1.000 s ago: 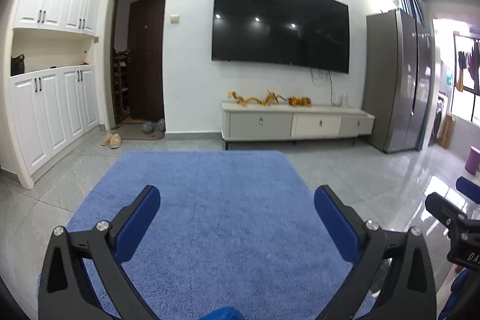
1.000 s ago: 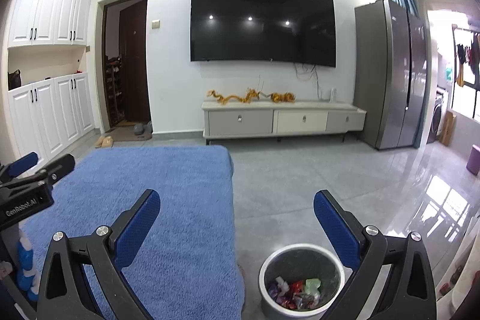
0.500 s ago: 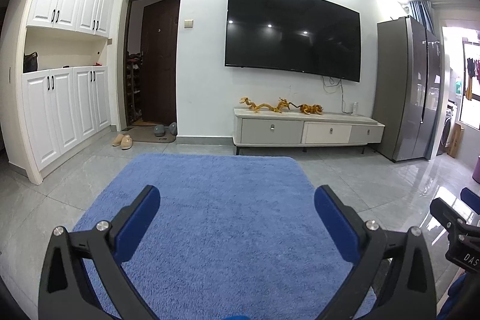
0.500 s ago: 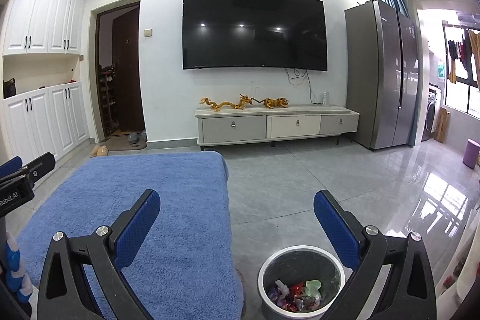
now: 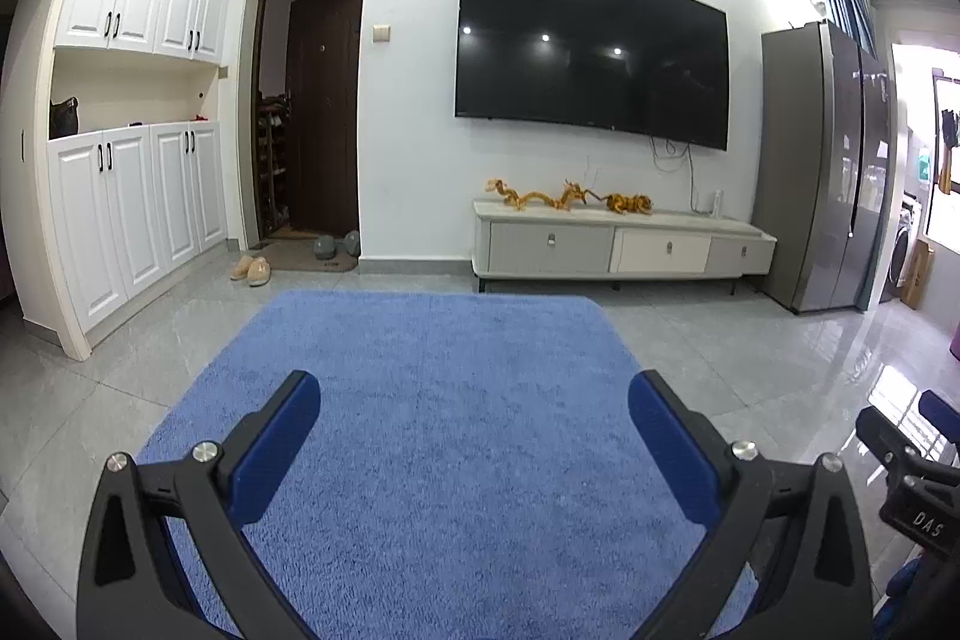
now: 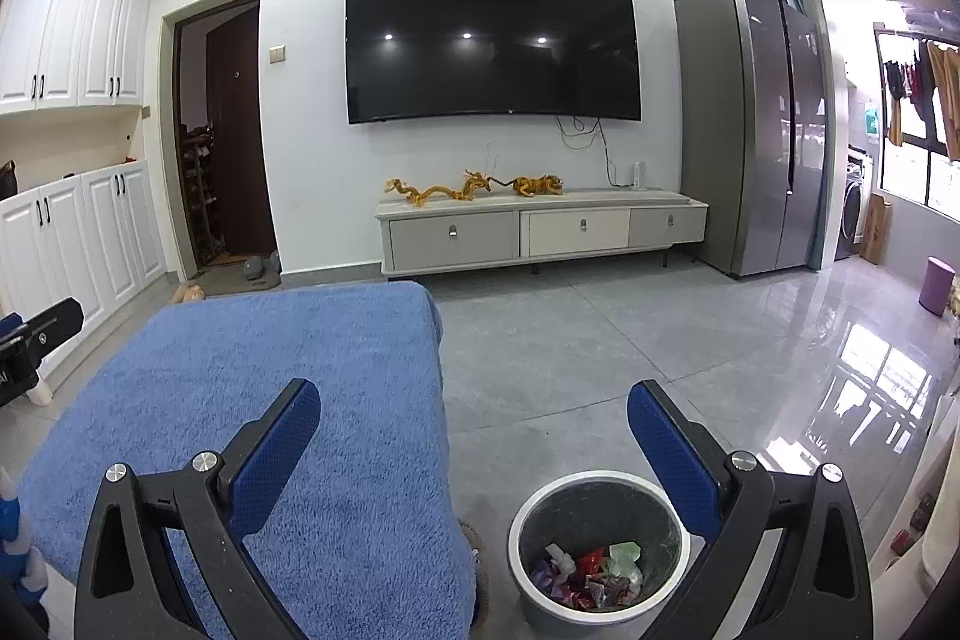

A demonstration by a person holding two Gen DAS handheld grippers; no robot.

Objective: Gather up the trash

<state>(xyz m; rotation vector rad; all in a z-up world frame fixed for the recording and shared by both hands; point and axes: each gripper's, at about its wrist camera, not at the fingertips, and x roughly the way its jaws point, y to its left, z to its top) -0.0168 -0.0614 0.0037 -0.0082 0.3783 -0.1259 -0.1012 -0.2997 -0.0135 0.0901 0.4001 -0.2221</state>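
Note:
A round grey bin [image 6: 597, 547] with a white rim stands on the floor at the lower right of the right wrist view; several colourful wrappers [image 6: 594, 571] lie in its bottom. My right gripper [image 6: 474, 424] is open and empty, raised above and behind the bin, beside the blue-covered surface [image 6: 258, 412]. In the left wrist view my left gripper [image 5: 474, 421] is open and empty over the same blue cover [image 5: 438, 400], which shows no trash on it. The right gripper's tip [image 5: 900, 454] shows at the left view's right edge, the left gripper's [image 6: 42, 340] at the right view's left edge.
Grey tiled floor [image 6: 630, 340] stretches ahead to a low TV cabinet [image 6: 540, 226] under a wall-mounted television [image 6: 489, 46]. A tall fridge [image 6: 756, 130] stands at right, white cupboards [image 5: 132, 196] and a doorway [image 5: 312, 112] at left. Slippers [image 5: 252, 269] lie near the door; a purple stool [image 6: 937, 285] far right.
Both views have tilted upward slightly and drifted, so the room sits lower in frame. Both grippers stay open and empty; the bin's contents look the same.

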